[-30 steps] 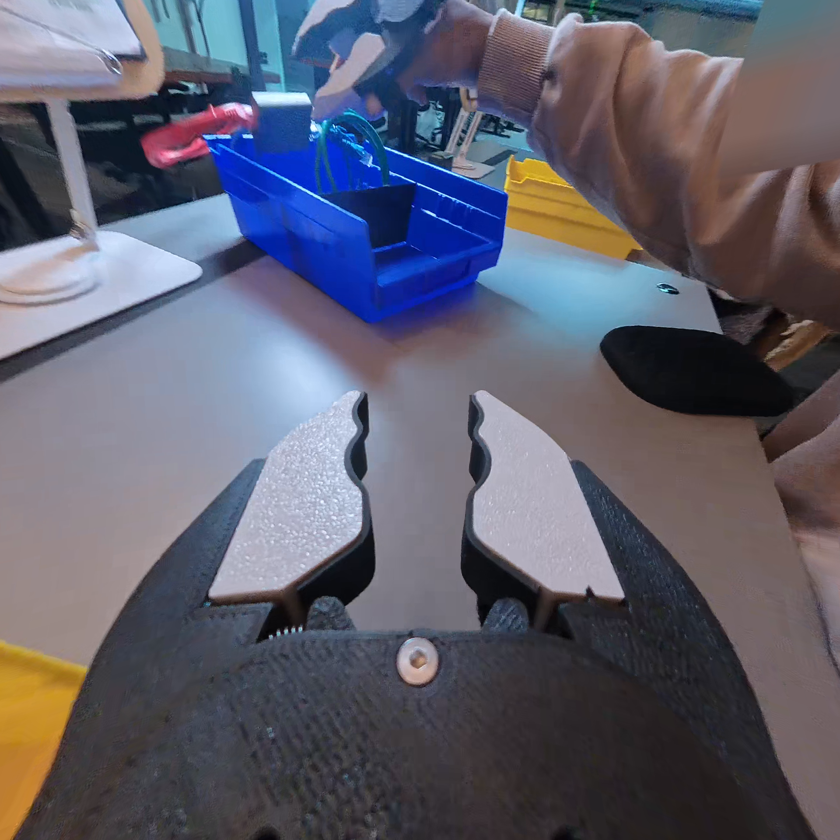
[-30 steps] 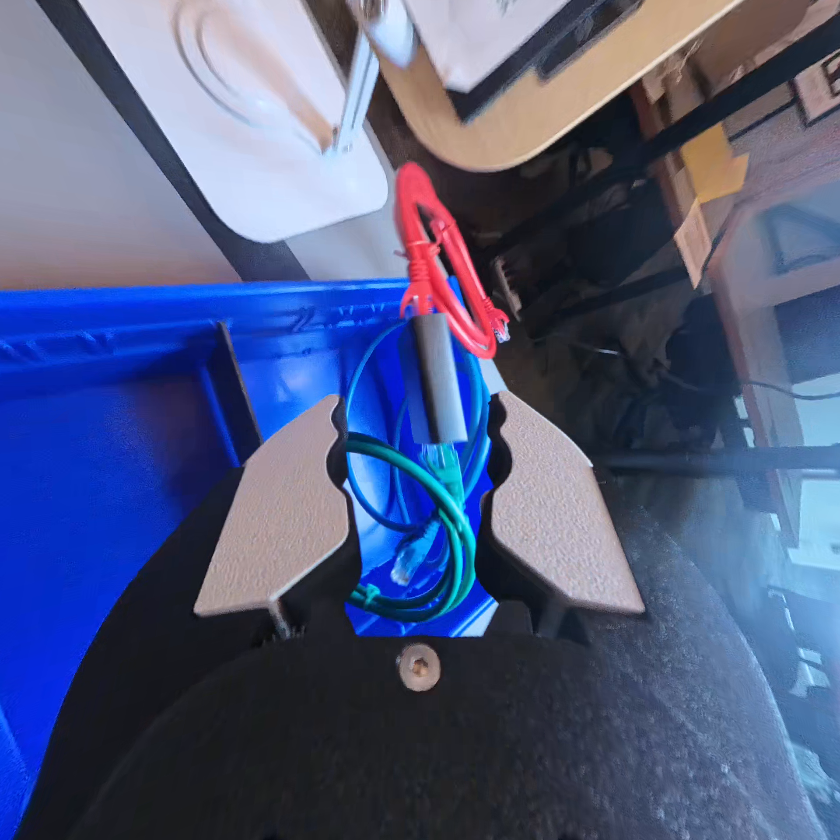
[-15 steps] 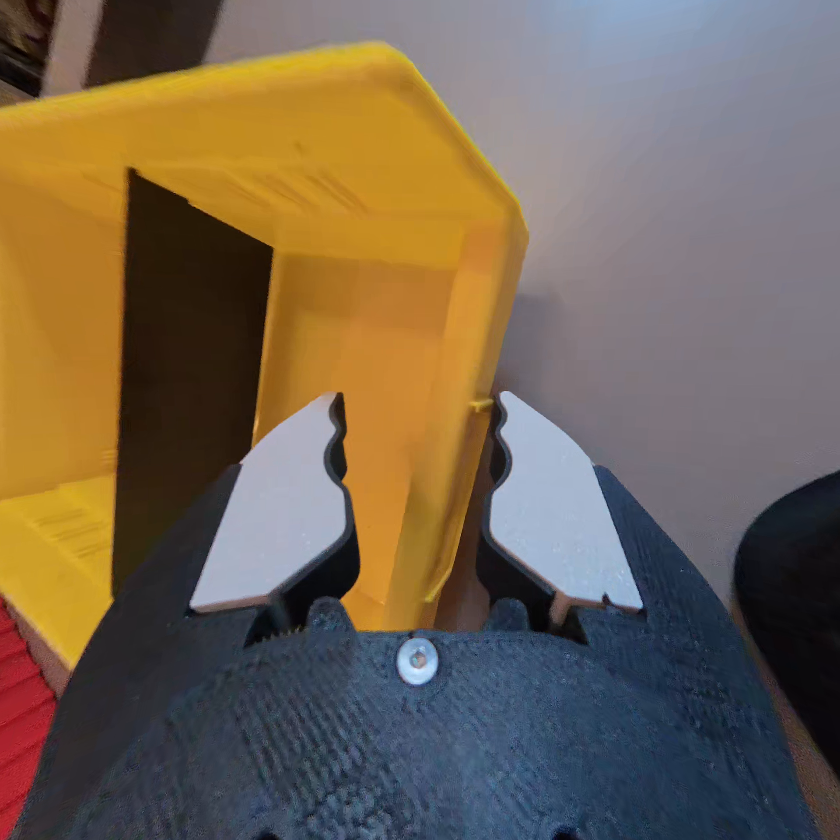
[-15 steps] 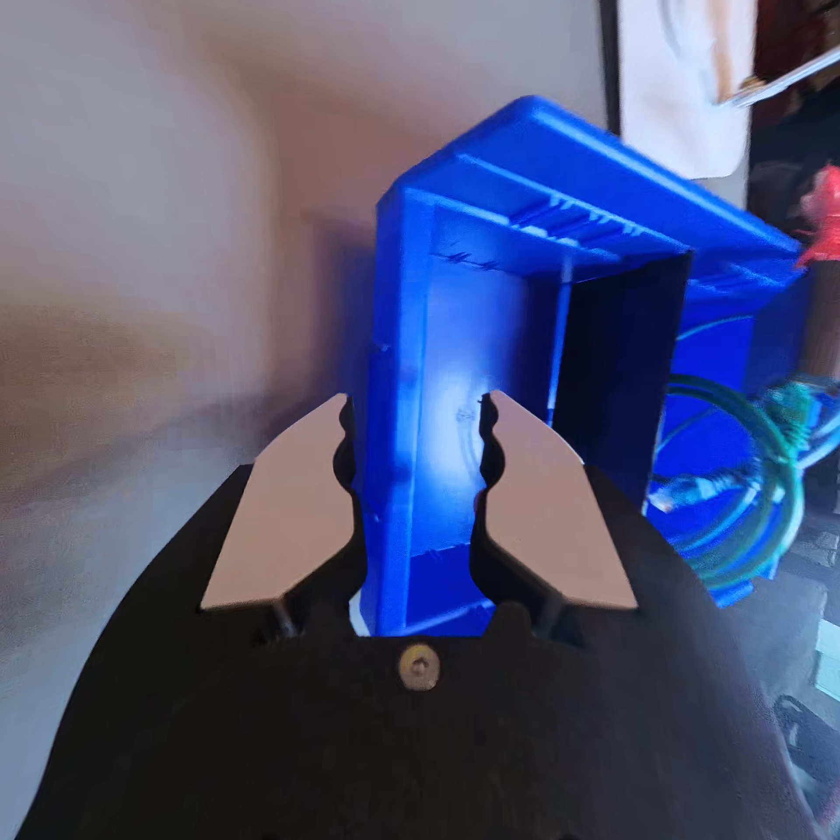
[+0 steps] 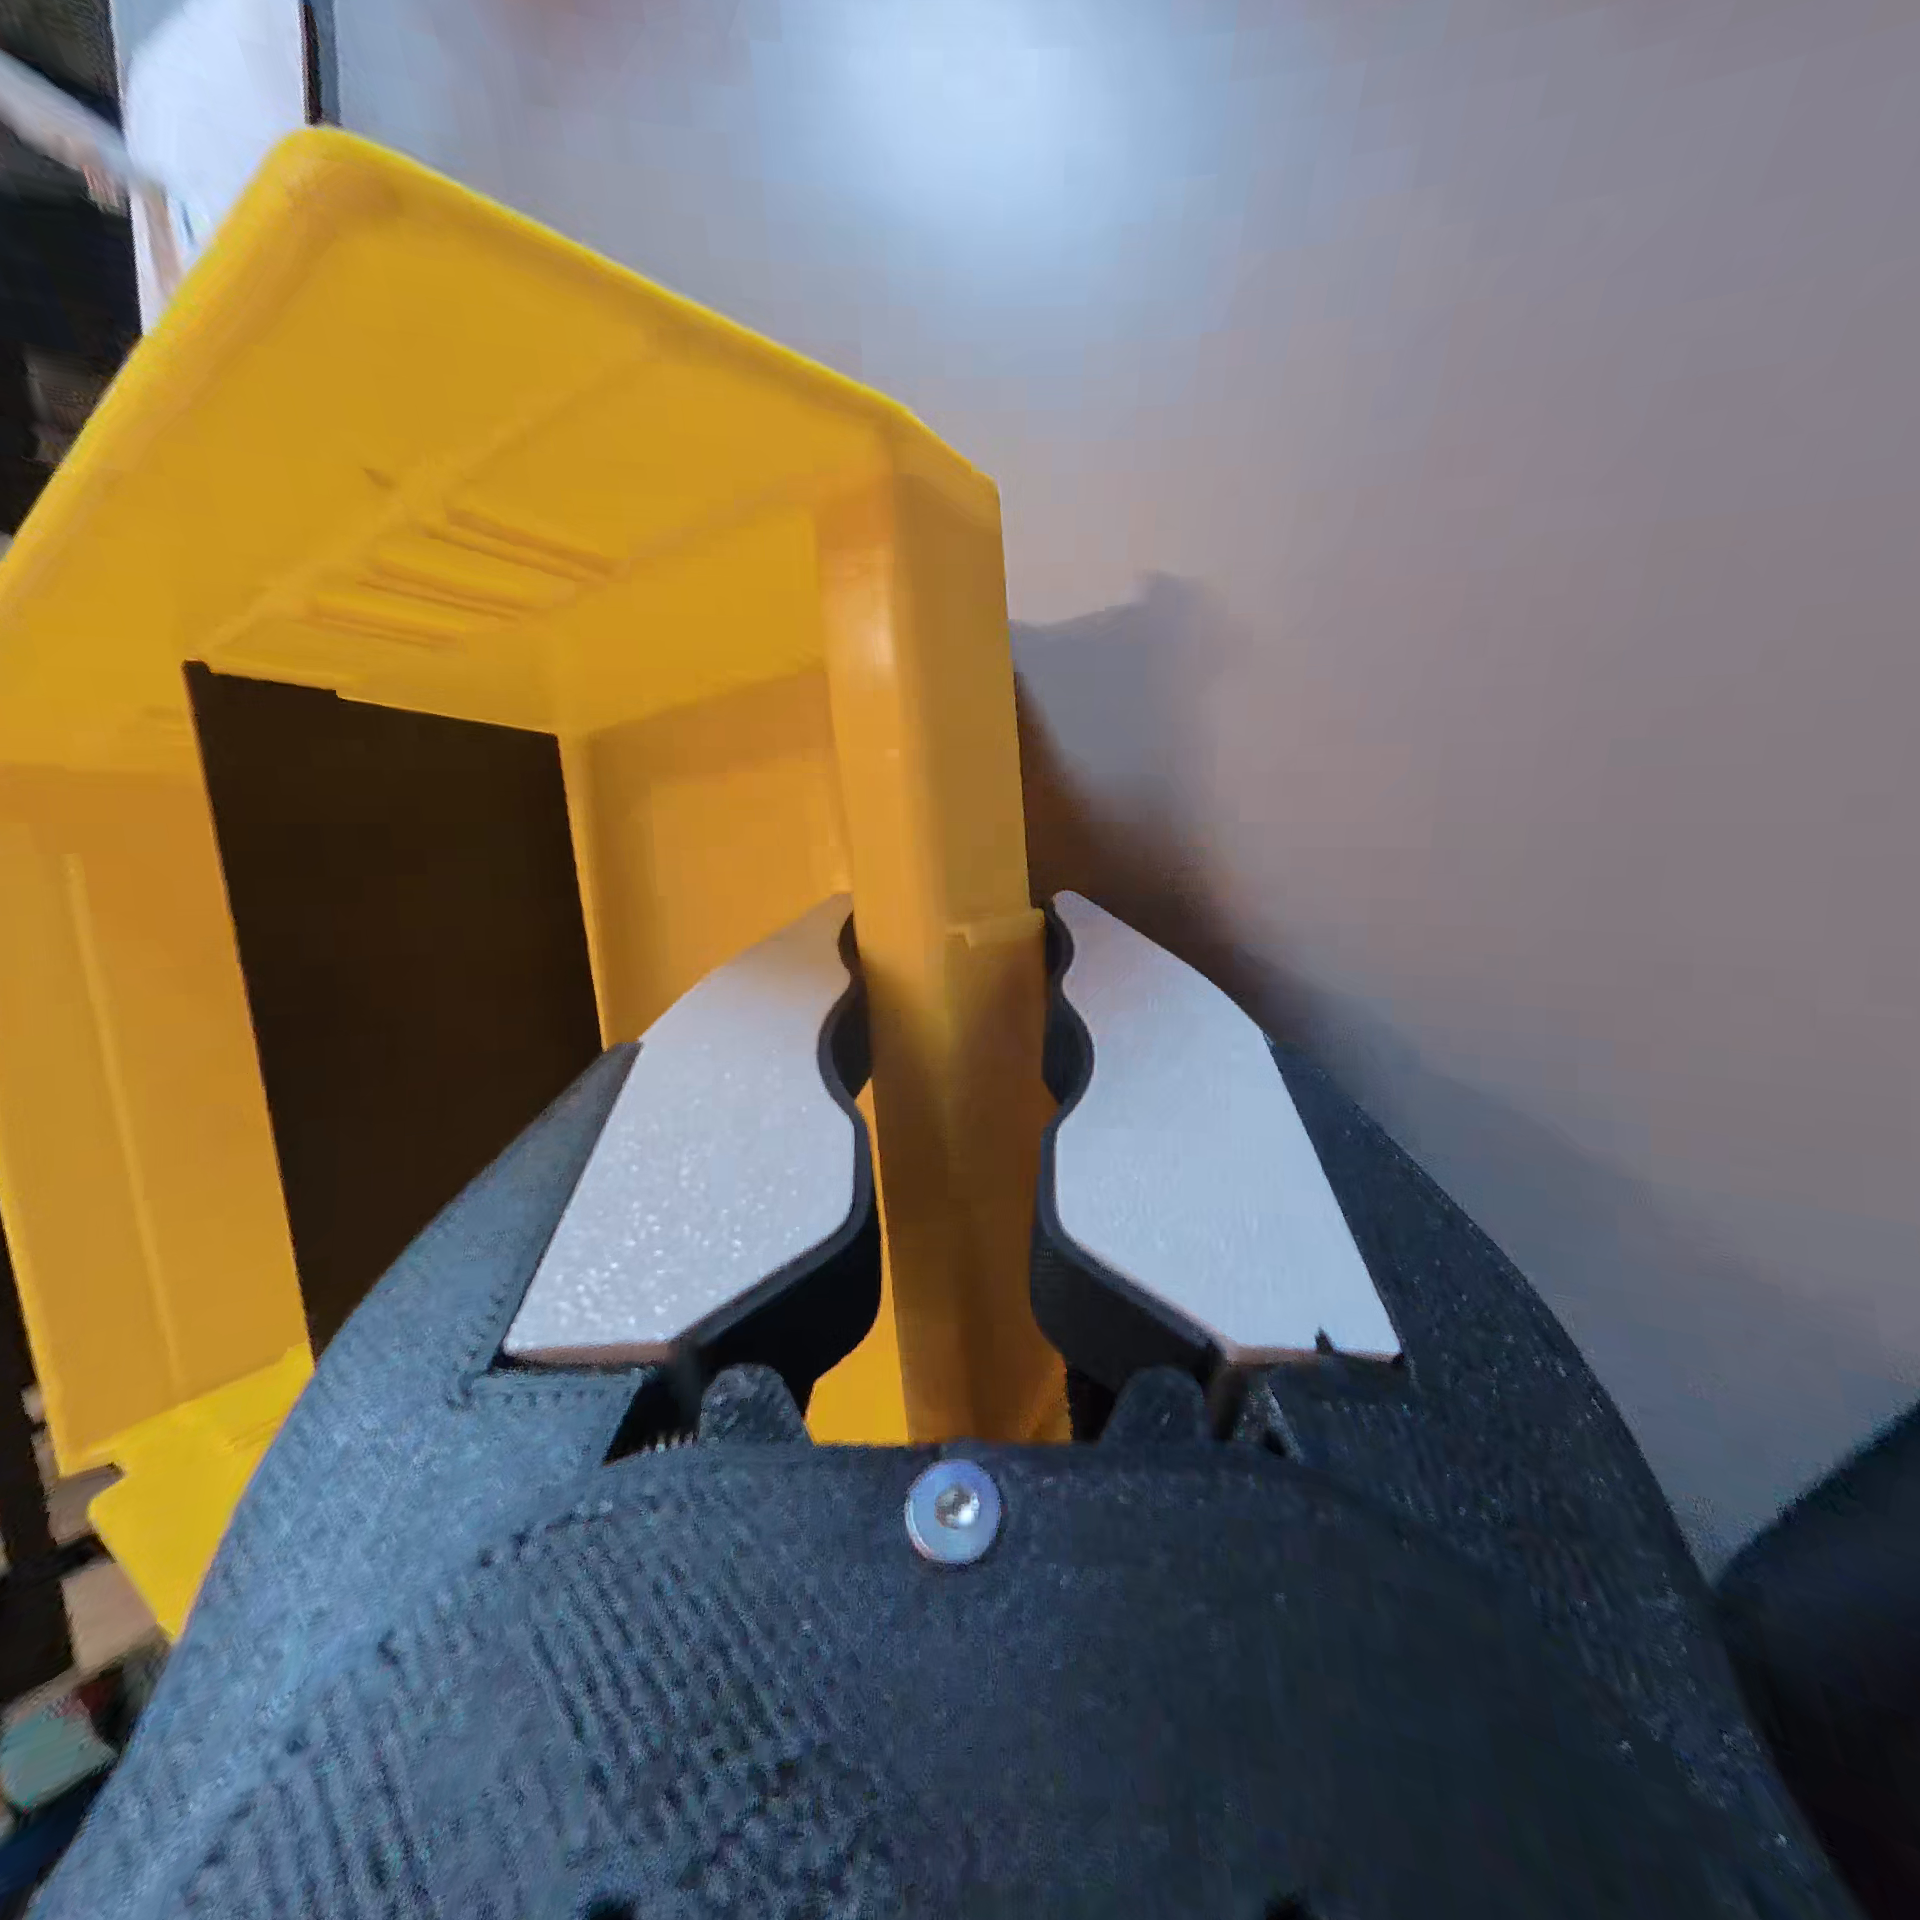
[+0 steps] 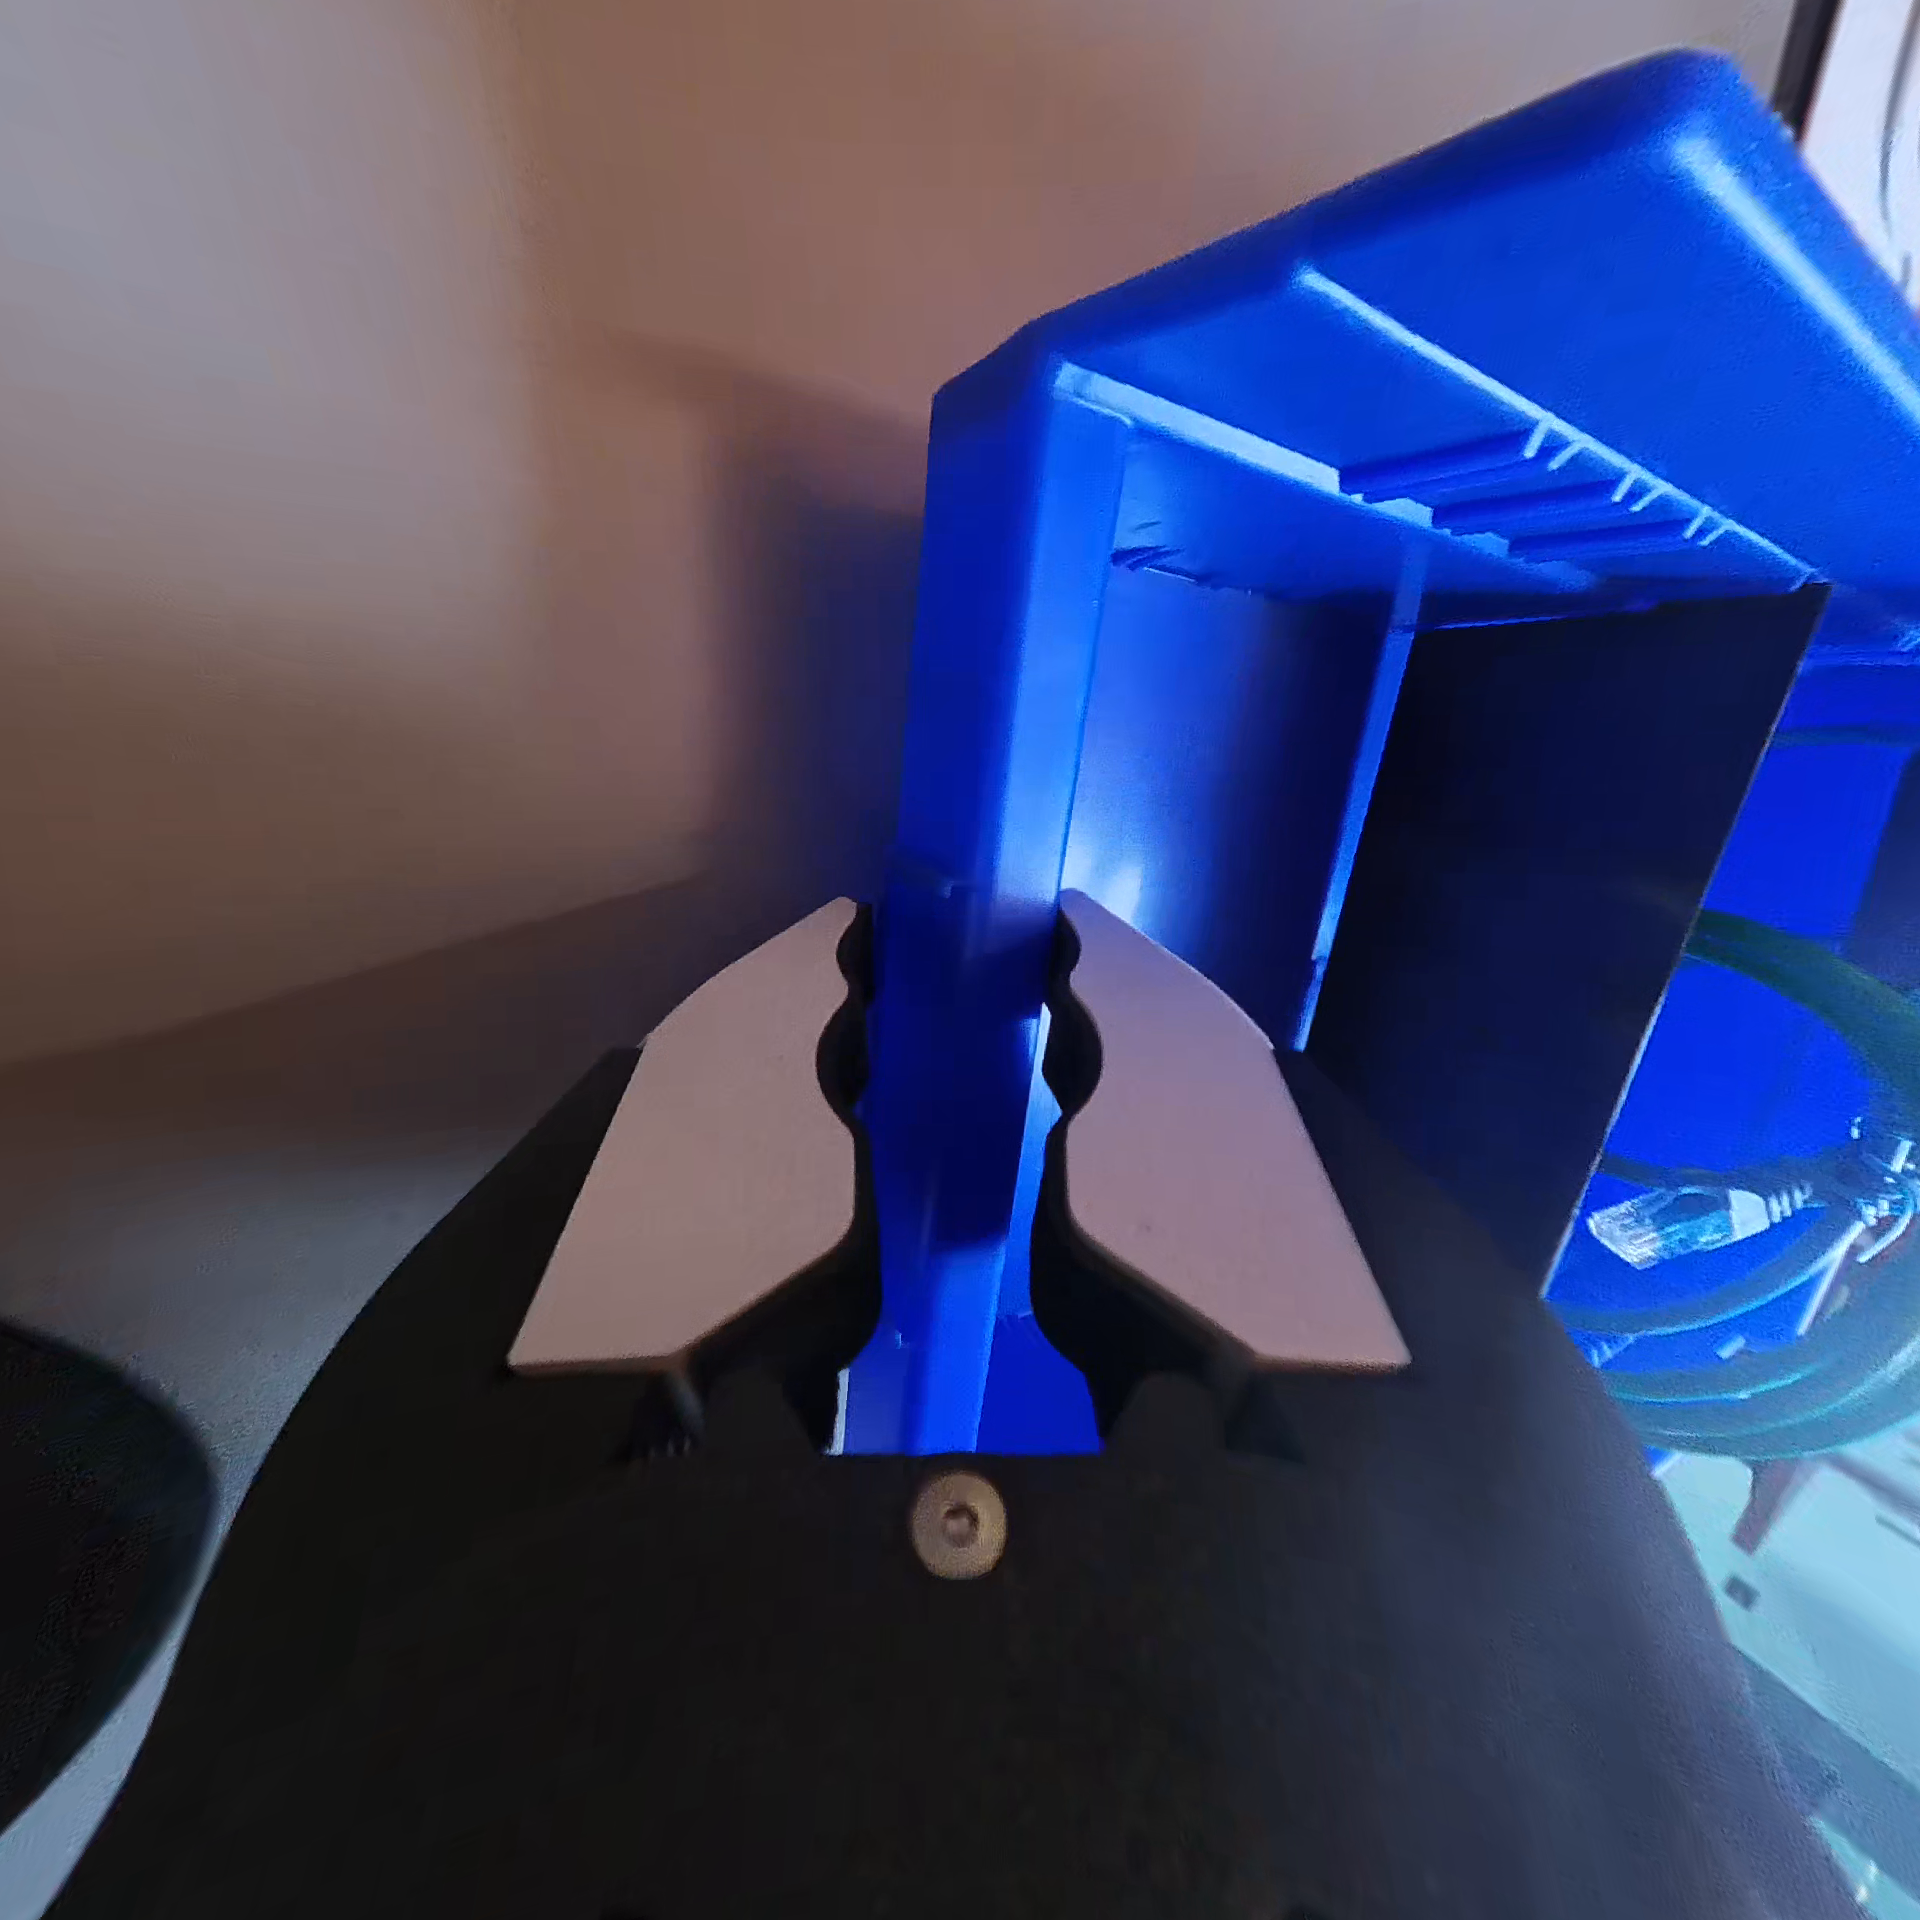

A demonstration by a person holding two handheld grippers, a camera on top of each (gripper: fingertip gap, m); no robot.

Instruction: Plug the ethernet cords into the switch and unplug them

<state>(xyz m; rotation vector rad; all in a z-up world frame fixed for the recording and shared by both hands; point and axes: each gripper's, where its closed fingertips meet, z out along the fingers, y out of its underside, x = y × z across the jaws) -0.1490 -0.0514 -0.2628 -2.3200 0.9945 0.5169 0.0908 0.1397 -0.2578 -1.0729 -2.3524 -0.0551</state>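
Note:
My left gripper [image 5: 948,920] is shut on the right side wall of a yellow bin [image 5: 468,416], which has a black divider [image 5: 395,987] inside. My right gripper [image 6: 956,914] is shut on the left side wall of a blue bin [image 6: 1455,343]. Behind that bin's black divider [image 6: 1558,883] lie a coiled green ethernet cord [image 6: 1766,1382] and a blue cord with a clear plug [image 6: 1662,1236]. The switch and the red cord are out of view in both views.
Both bins sit on a grey table [image 5: 1455,520], which also shows in the right wrist view [image 6: 416,416]. A black rounded object lies at the lower right of the left wrist view [image 5: 1829,1558] and the lower left of the right wrist view [image 6: 83,1507]. Spacing between my two grippers at the tips: around 30 cm.
Both grippers were open astride the bin walls half a second ago and have closed on them. One second ago the left was over bare table and the right over the cords.

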